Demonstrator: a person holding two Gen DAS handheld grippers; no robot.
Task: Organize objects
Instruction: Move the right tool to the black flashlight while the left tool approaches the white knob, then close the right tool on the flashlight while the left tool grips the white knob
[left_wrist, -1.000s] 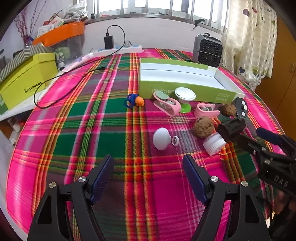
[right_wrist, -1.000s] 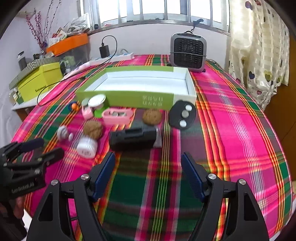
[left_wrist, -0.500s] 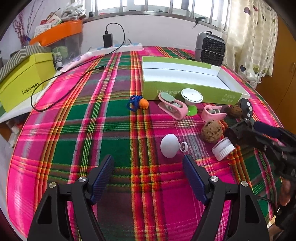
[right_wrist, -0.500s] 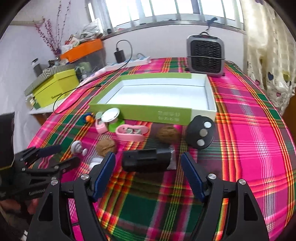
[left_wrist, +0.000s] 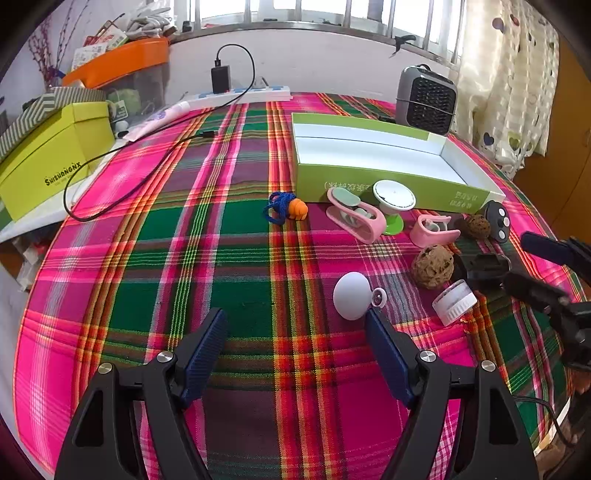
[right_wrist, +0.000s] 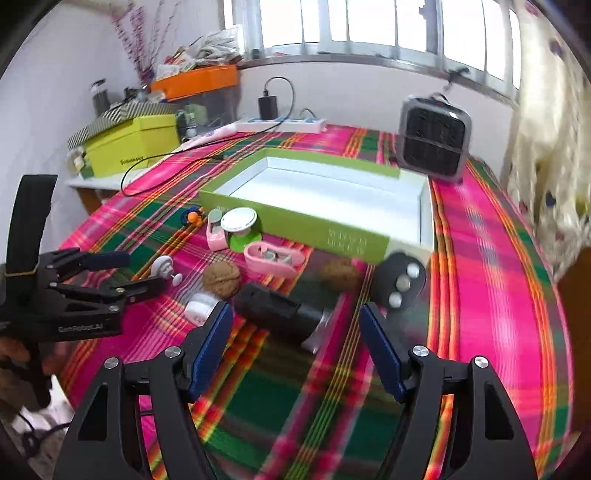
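Both sets of fingers are spread wide and hold nothing. The left gripper (left_wrist: 295, 328) hovers over the plaid-covered bench (left_wrist: 147, 258); a white ball-shaped item (left_wrist: 352, 300) lies just ahead of its right finger, close to the tip. The right gripper (right_wrist: 295, 325) is lined up on a black cylinder (right_wrist: 280, 314), which lies on the cloth just ahead of the gap between its fingers, nearer the left one and not yet enclosed. Just beyond the cylinder lie a walnut (right_wrist: 221, 279), a white cap (right_wrist: 199, 309), a second walnut (right_wrist: 340, 272) and a black disc with three white buttons (right_wrist: 400, 282). Farther ahead are two pink clips (right_wrist: 273, 258), a white-topped green stand (right_wrist: 240, 229) and a small orange-and-blue item (right_wrist: 192, 218), all just outside the near wall of the green box (right_wrist: 295, 225). The box is open and its white interior shows no contents. Judgement: organizing has barely begun; every small item visible remains loose on the bench, none is in the box, and the black cylinder appears to be the first pick for the right gripper. A heater (right_wrist: 434, 146) stands beyond the box.
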